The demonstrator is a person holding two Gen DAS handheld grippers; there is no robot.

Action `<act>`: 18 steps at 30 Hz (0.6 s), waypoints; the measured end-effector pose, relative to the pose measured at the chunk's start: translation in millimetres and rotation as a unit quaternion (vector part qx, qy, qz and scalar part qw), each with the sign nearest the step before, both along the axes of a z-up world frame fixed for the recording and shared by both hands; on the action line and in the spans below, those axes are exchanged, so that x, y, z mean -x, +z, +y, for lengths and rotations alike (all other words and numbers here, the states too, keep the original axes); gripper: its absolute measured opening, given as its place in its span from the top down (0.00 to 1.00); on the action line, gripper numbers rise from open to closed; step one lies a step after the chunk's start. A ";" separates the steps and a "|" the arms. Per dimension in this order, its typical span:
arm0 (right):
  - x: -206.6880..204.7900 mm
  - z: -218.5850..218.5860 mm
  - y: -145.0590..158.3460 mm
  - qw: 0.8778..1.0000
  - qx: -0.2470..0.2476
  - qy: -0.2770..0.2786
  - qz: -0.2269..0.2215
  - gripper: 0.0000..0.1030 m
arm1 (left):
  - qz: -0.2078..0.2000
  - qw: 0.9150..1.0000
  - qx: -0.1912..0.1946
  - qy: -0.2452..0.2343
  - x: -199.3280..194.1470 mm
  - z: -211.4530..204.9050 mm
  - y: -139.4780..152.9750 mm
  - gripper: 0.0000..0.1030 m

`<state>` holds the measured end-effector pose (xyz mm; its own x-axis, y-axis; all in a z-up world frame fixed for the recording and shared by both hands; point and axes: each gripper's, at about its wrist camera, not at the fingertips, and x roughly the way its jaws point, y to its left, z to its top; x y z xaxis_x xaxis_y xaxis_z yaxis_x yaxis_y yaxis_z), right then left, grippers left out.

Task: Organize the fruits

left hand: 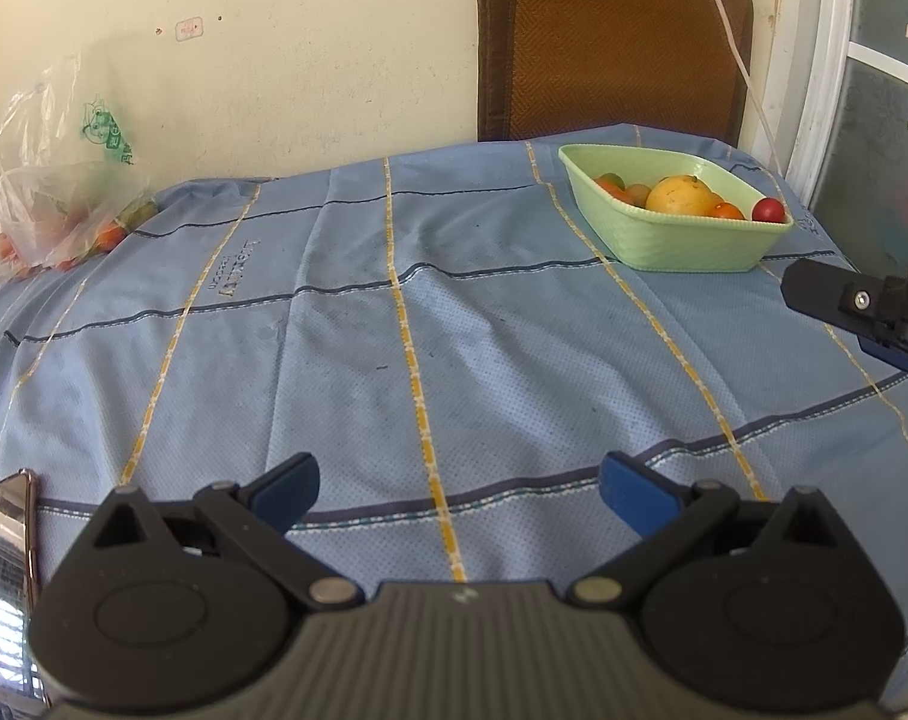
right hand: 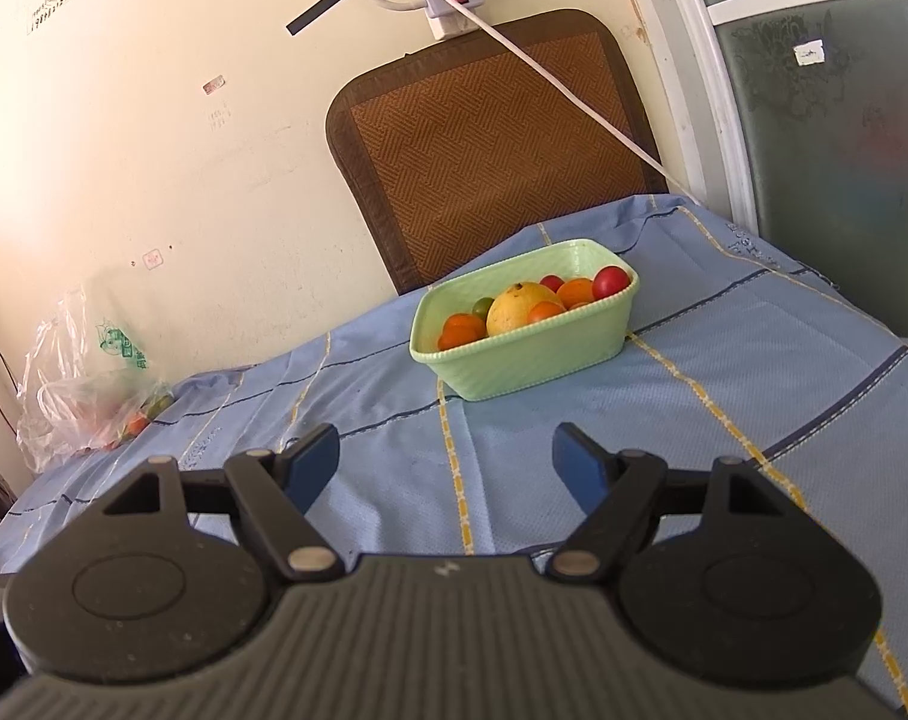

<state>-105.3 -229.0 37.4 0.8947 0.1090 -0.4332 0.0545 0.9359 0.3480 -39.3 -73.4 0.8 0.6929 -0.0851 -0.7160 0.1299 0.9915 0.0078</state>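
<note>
On blue checked tablecloth point(right hand: 724, 372): green basket point(right hand: 532, 354) of fruit | cream wall point(right hand: 154, 120) behind | both grippers' fingers wide, empty

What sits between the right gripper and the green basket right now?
Nothing but bare blue tablecloth. The right wrist view shows the right gripper open, with only cloth up to the green basket.

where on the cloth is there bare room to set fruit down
The widest bare stretch is the blue tablecloth between the plastic bag at the far left and the green basket at the far right, running toward the open left tongs. The basket is crowded with fruit, and the right tongs, also open, face it.
</note>
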 end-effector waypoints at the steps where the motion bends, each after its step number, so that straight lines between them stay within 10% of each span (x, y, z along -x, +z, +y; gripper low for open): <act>1: -0.1 -0.1 -0.2 1.000 0.000 0.000 0.000 0.22 | 0.000 1.000 0.000 0.000 0.0 0.1 0.0 0.00; 18: 1.5 0.0 -3.9 1.000 -0.001 0.000 0.001 0.23 | -0.003 1.000 0.001 0.008 -0.8 1.6 -1.4 0.00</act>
<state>-106.8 -229.0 33.5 0.8936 0.1099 -0.4352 0.0557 0.9349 0.3505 -38.4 -71.8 -0.7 0.6986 -0.0748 -0.7116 0.1138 0.9935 0.0073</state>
